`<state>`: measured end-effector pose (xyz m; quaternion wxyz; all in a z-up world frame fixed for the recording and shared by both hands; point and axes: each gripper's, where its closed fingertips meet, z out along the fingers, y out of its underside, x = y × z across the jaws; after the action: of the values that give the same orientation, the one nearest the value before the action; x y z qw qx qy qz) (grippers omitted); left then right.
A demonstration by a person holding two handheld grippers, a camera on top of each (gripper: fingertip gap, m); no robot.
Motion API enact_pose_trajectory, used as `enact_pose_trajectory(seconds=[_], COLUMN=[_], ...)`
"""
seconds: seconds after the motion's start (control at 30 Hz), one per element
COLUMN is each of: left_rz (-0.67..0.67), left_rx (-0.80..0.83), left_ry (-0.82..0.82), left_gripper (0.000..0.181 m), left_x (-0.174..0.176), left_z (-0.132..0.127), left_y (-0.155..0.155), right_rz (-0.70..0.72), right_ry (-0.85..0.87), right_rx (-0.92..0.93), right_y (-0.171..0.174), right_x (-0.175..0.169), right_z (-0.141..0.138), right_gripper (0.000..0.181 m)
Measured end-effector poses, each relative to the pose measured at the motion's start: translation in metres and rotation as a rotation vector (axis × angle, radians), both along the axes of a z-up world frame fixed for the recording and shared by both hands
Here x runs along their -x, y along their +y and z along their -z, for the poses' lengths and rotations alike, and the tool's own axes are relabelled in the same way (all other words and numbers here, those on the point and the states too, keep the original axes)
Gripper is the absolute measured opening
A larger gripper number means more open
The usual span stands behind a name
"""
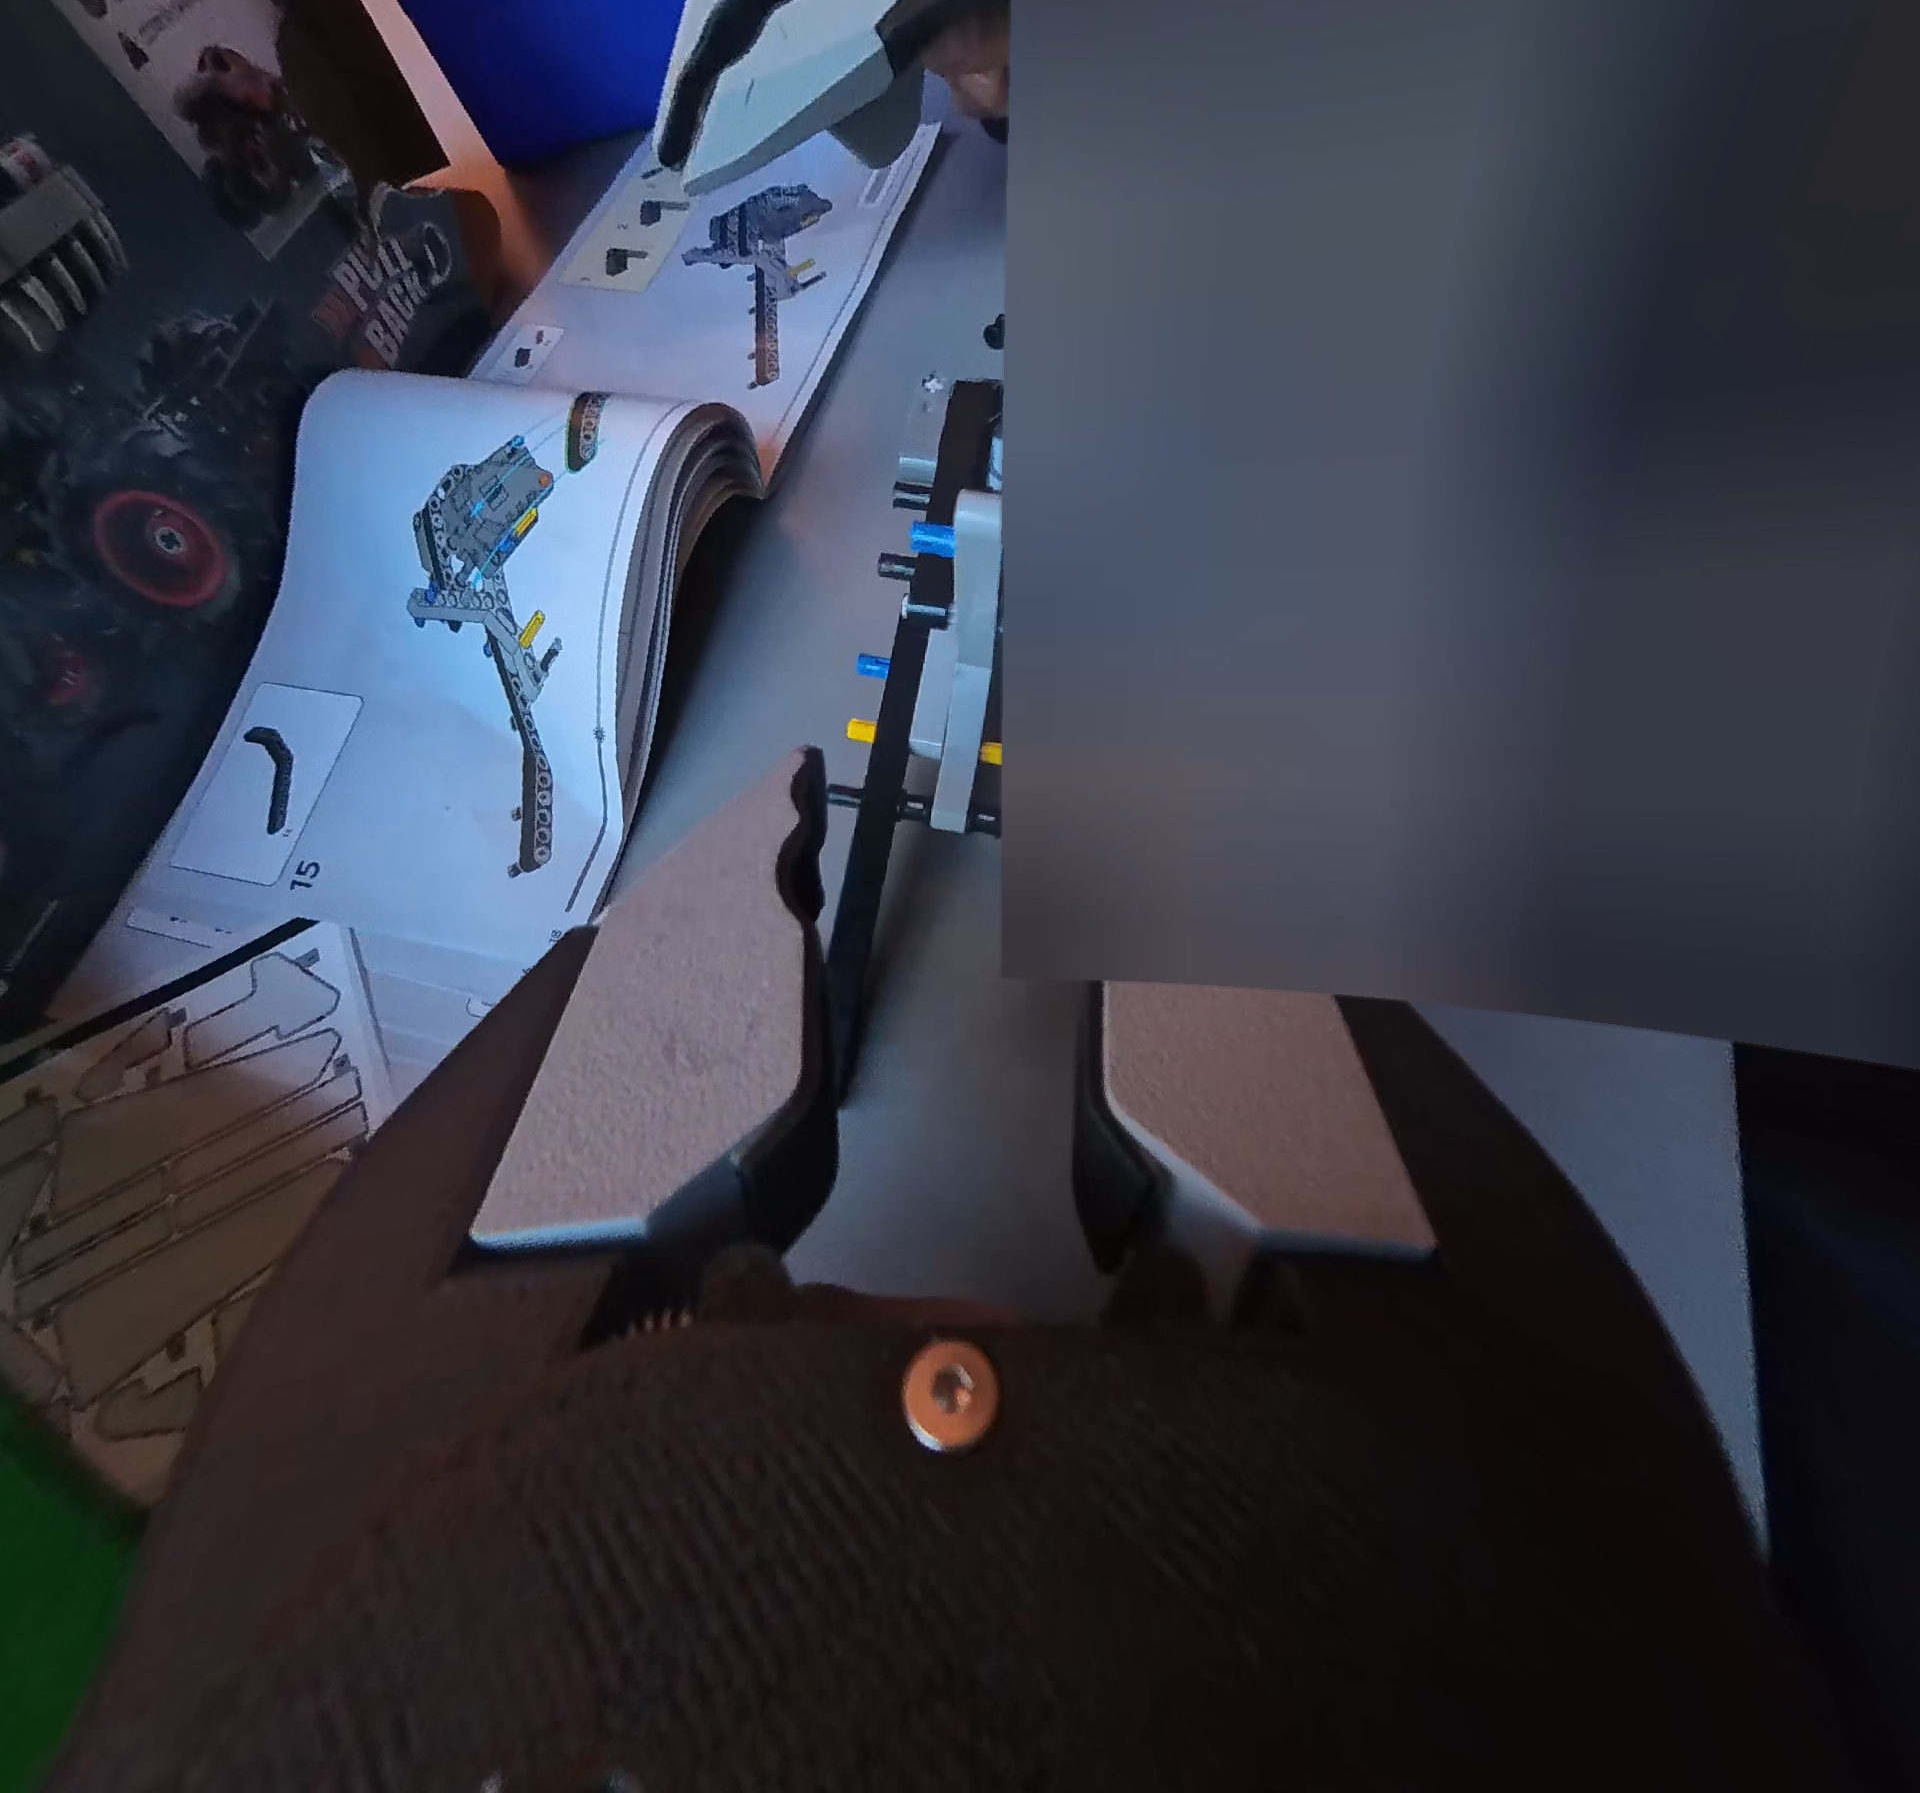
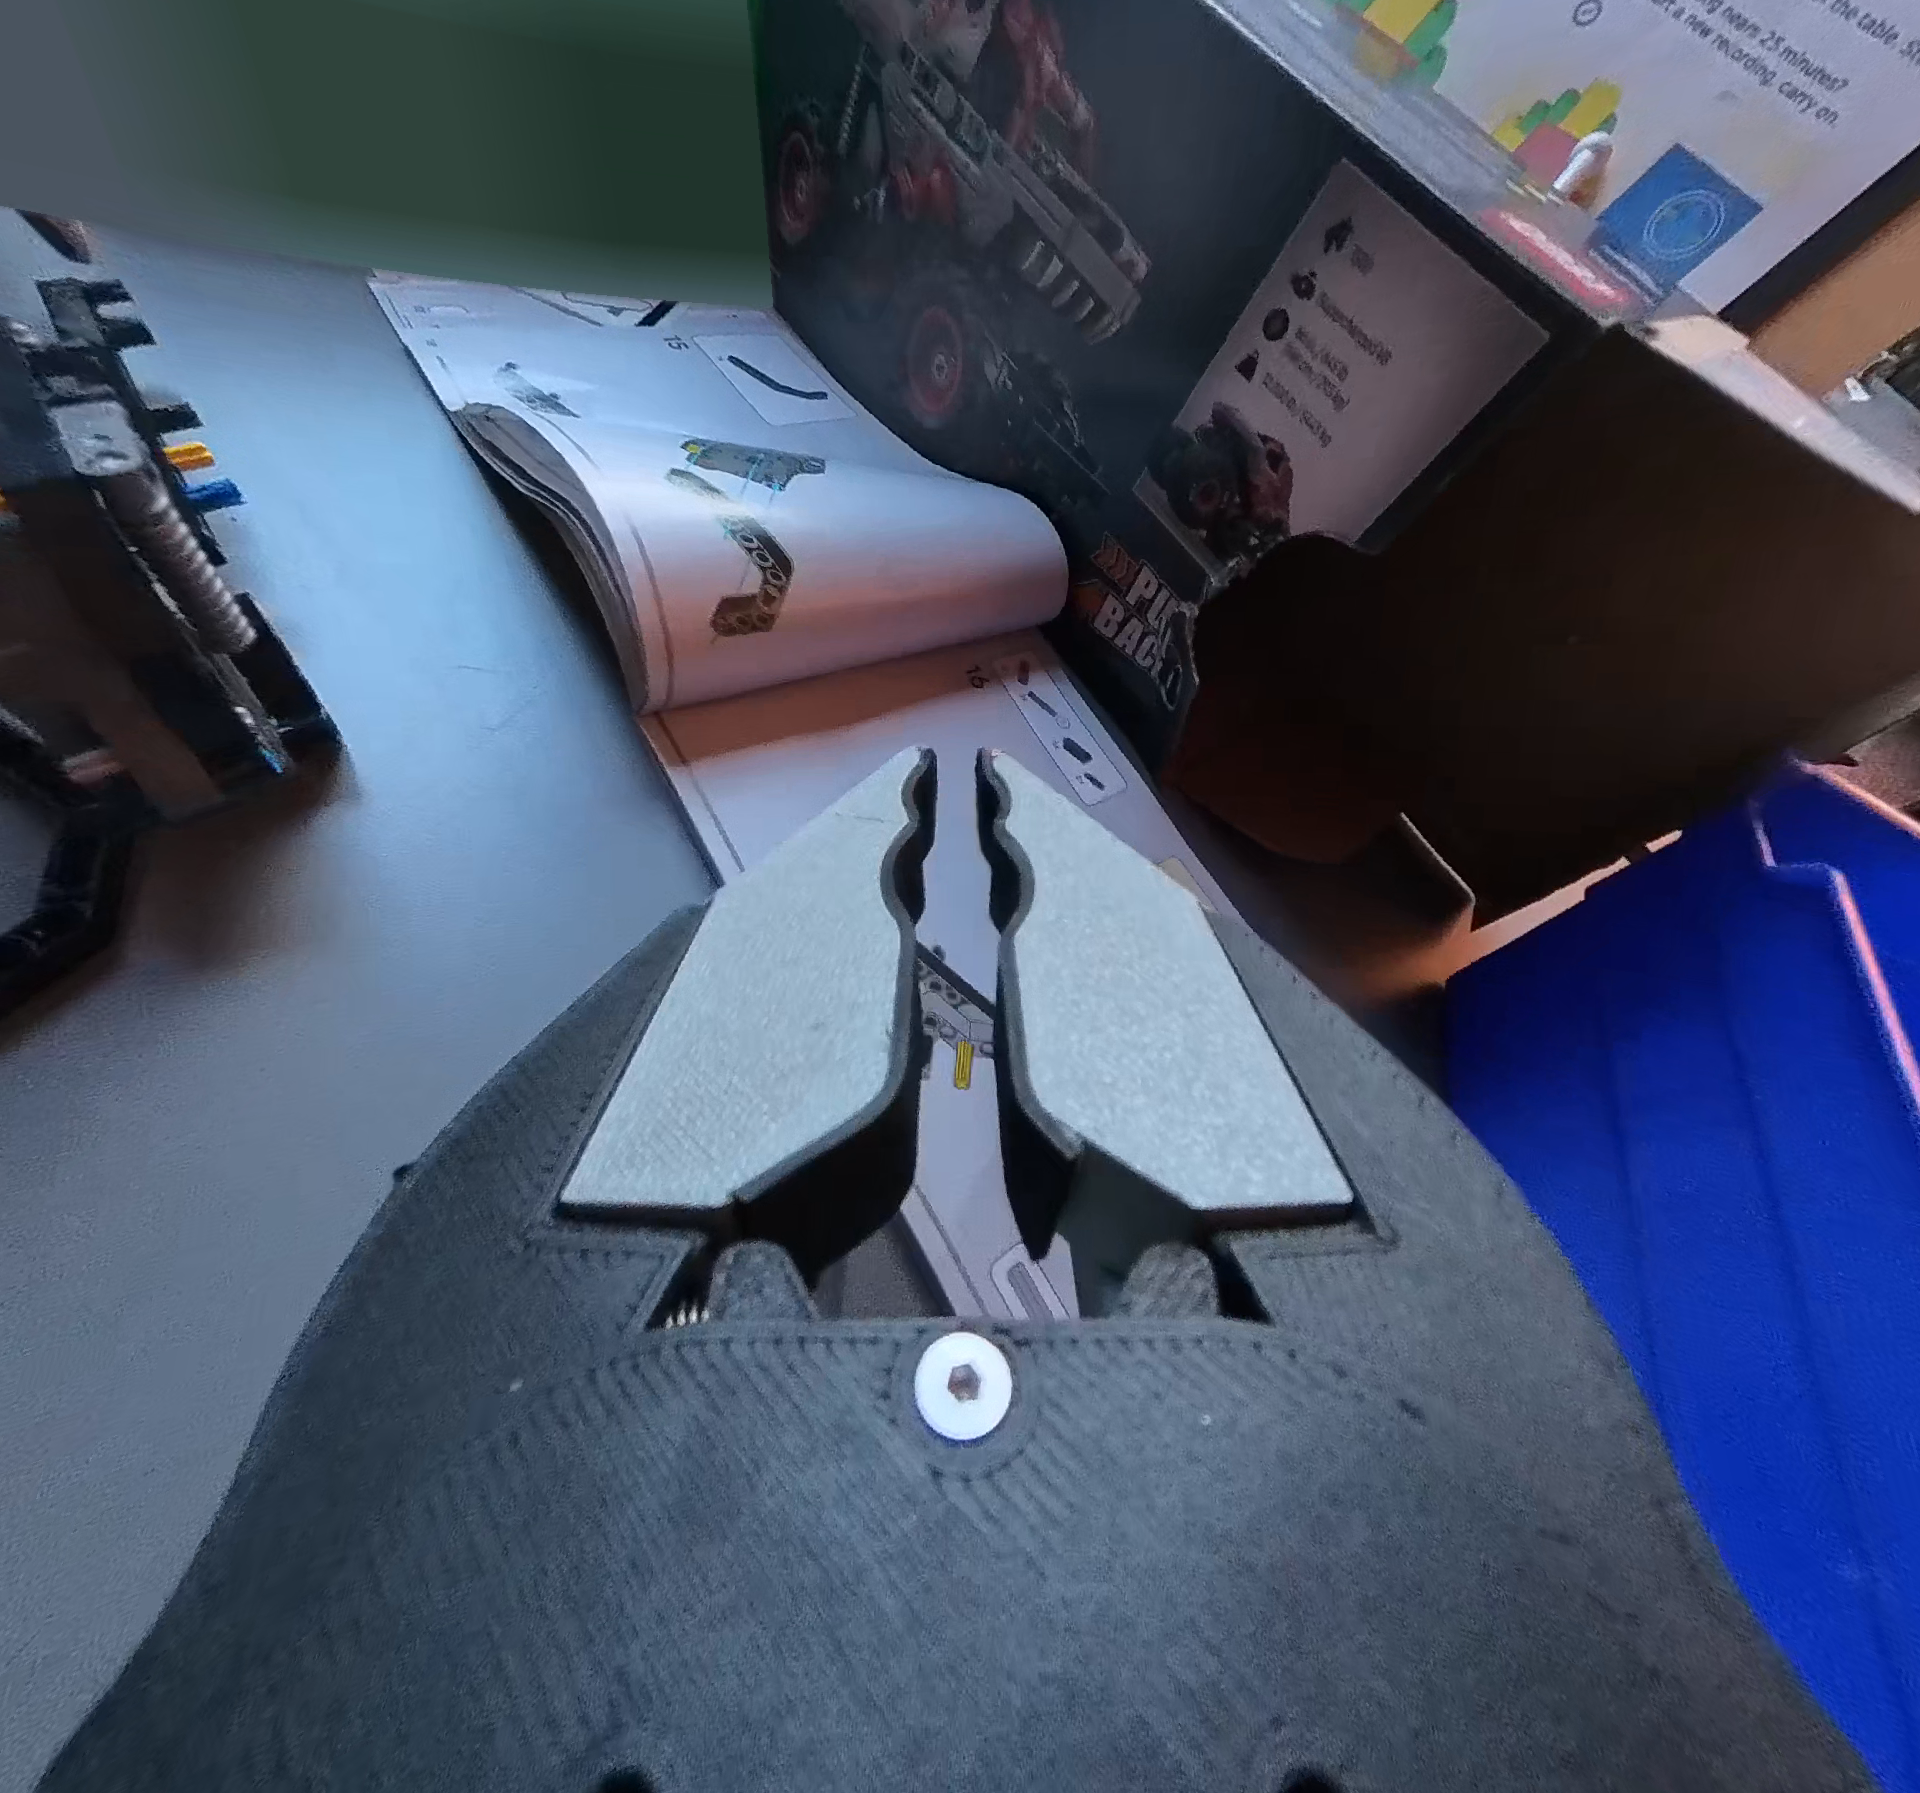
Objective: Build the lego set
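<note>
Black lego frame (image 1: 914,704) touches left tongs' (image 1: 951,912) finger.

The instruction booklet (image 1: 468,621) is white with grey, blue and yellow diagrams. The lego box (image 2: 997,216) is dark, showing a grey truck with red wheels. The lego assembly (image 1: 935,621) is black and light grey with blue and yellow pins. A bin (image 2: 1683,1172) is bright blue. The table (image 2: 312,964) looks grey, perhaps dimmed by shadow.
</note>
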<state>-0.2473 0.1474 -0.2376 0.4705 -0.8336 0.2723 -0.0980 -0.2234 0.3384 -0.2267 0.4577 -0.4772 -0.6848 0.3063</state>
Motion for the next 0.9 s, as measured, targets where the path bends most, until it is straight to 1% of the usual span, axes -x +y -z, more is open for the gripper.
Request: enact_pose_trajectory(seconds=[0.03, 0.33, 0.43, 0.57, 0.7, 0.8, 0.9], left_rz=[-0.001, -0.018, -0.026, -0.014, -0.028, -0.03, -0.053], left_rx=[-0.002, 0.012, 0.01, 0.025, 0.038, 0.039, 0.03], left_ry=[0.006, 0.05, 0.097, 0.071, 0.081, 0.063, 0.123], left_gripper=[0.047, 0.045, 0.045, 0.044, 0.045, 0.045, 0.045], left_x=[0.0, 0.005, 0.009, 0.007, 0.01, 0.007, 0.015], left_z=[0.0, 0.007, 0.011, 0.011, 0.015, 0.012, 0.016], left_y=[0.0, 0.001, 0.002, 0.0, 0.001, 0.001, 0.003], right_rz=[-0.002, 0.007, 0.027, 0.03, 0.022, 0.033, 0.052], right_ry=[0.003, -0.019, -0.01, 0.002, -0.007, -0.004, -0.005], right_rx=[-0.008, -0.082, -0.074, -0.057, -0.064, -0.05, -0.019], right_y=[-0.001, -0.003, 0.002, 0.003, 0.003, 0.009, 0.014], right_x=[0.0, -0.001, -0.002, -0.002, -0.002, 0.001, 0.0], right_z=[-0.001, 0.003, 0.002, -0.001, 0.002, 0.003, 0.003], right_gripper=[0.003, 0.002, 0.001, 0.0, 0.0, 0.0, 0.0])
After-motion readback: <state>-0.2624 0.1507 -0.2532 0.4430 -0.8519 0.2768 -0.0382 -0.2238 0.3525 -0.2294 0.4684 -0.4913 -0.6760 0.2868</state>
